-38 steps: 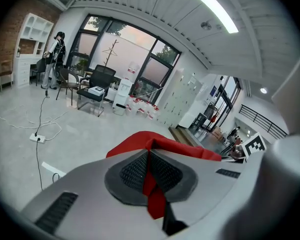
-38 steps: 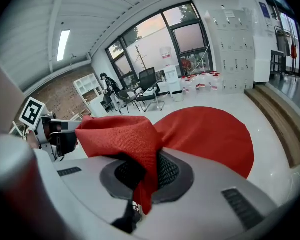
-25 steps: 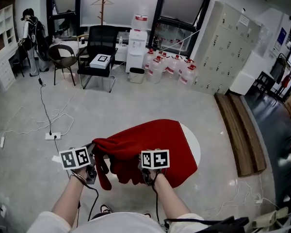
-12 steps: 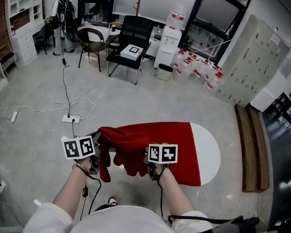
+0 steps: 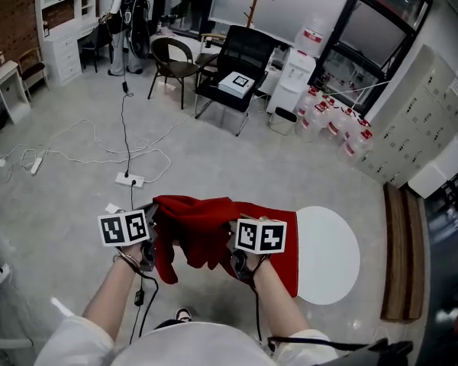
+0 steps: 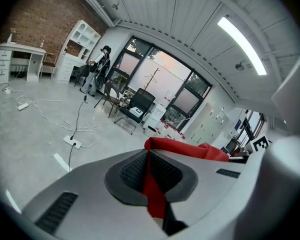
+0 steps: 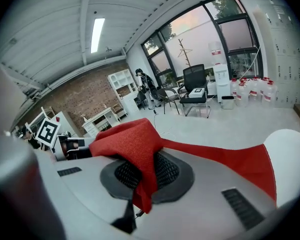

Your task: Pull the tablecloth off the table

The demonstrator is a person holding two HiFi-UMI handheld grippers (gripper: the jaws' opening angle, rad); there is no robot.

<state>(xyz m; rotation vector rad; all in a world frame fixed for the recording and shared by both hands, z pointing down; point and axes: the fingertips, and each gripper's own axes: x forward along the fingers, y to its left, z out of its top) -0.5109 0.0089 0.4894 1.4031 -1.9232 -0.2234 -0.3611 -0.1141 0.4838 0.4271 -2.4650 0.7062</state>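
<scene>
left gripper (image 6: 150, 176): i read its jaws as closed hard on a thin fold of the red tablecloth (image 5: 202, 223), which runs up out of the clamp; the bunched middle of the cloth hangs between my two grippers; right gripper (image 7: 142, 176): jaws likewise closed, clamped on a thicker fold that drapes over them; from here the cloth stretches away to the right as one flat band, its long axis running from the right gripper to the round white table (image 5: 332, 254); the far end of the band appears to lie on the table's left edge, with the rest of the top bare; the right gripper is nearer the table, the left one well apart from it; i judge the task nearly complete; the coming pull should go leftward, along the band and away from the table, both grippers together, until the last strip slides off.
</scene>
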